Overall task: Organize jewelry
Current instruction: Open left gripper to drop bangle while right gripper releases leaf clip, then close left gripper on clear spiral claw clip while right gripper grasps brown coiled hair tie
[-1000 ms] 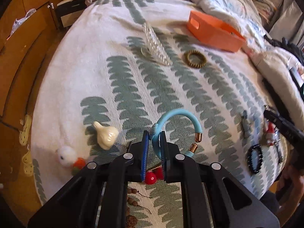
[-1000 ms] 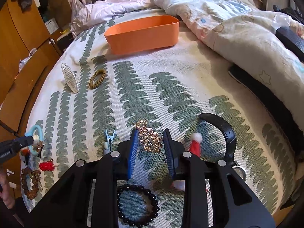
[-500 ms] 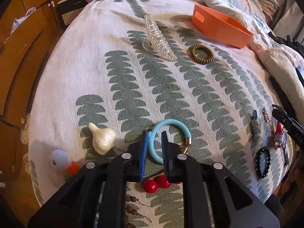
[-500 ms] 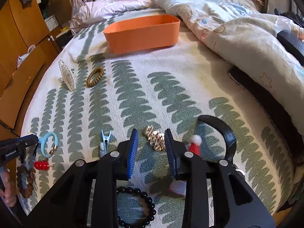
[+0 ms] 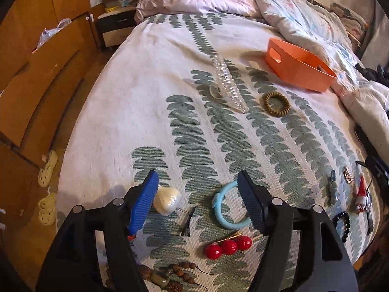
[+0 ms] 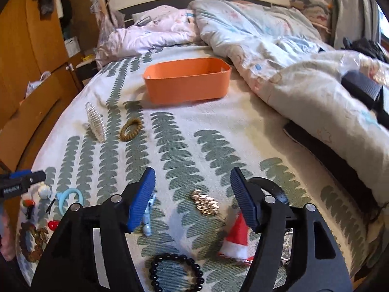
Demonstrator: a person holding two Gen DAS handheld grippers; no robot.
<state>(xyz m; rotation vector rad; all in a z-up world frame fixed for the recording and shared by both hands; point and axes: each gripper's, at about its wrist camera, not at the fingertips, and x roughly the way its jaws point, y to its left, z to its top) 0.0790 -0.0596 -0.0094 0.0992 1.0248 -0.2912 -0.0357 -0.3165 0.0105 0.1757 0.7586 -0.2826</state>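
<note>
The left tongs [image 5: 198, 186] cover part of a pale blue ring bracelet [image 5: 225, 210] lying flat on the leaf-patterned bedspread [image 5: 150, 92]; the right tongs [image 6: 192, 183] hide one edge of a red felt hat charm [image 6: 237, 239]. A gold leaf-shaped brooch [image 6: 205, 202] lies on the bedspread between the right tongs. Both tongs have just been opening and stand wide, gripping nothing, angled down at the bed. The orange plastic bin [image 6: 187, 82] sits well beyond.
</note>
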